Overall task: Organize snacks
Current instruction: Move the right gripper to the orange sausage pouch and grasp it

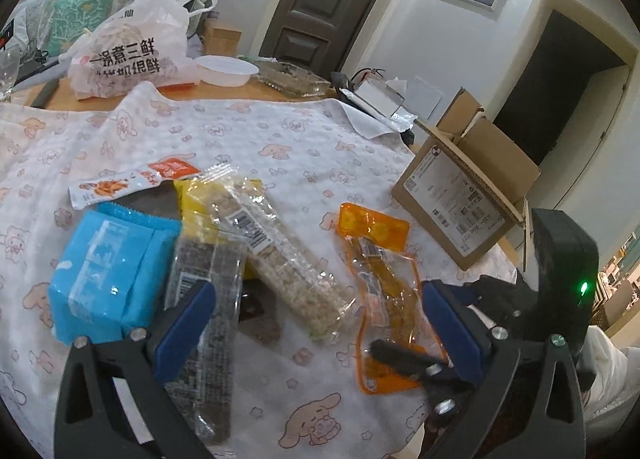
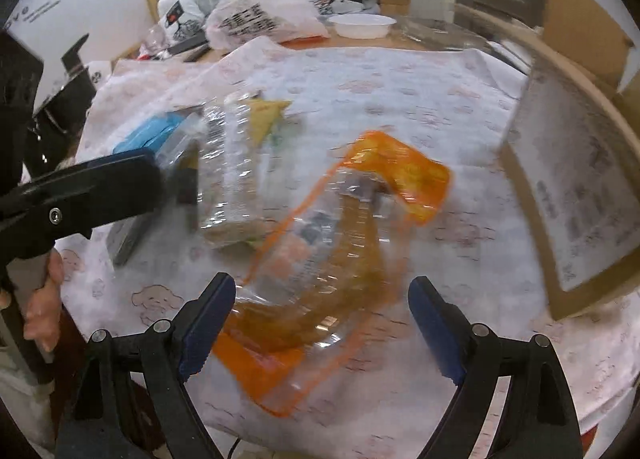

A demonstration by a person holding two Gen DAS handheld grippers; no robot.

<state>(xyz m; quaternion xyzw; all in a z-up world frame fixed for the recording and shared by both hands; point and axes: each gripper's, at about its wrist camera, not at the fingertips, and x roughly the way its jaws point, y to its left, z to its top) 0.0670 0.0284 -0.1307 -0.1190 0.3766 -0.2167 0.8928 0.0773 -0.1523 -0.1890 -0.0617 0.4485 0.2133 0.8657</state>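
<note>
A wooden table (image 1: 256,90) is covered by a white cloth printed with pink cartoon animals (image 1: 248,139). On the cloth are laid a blue snack packet (image 1: 108,271), an orange-edged clear pouch (image 1: 380,299) and a brown cardboard box (image 1: 460,195).

Your left wrist view looks down along its fingers, close over the snack pile (image 1: 224,243) on the patterned cloth (image 1: 280,139). Your right wrist view faces steeper, nearer the orange packet (image 2: 340,259). Both share that packet, the cardboard box (image 1: 460,199) and the cloth.
</note>
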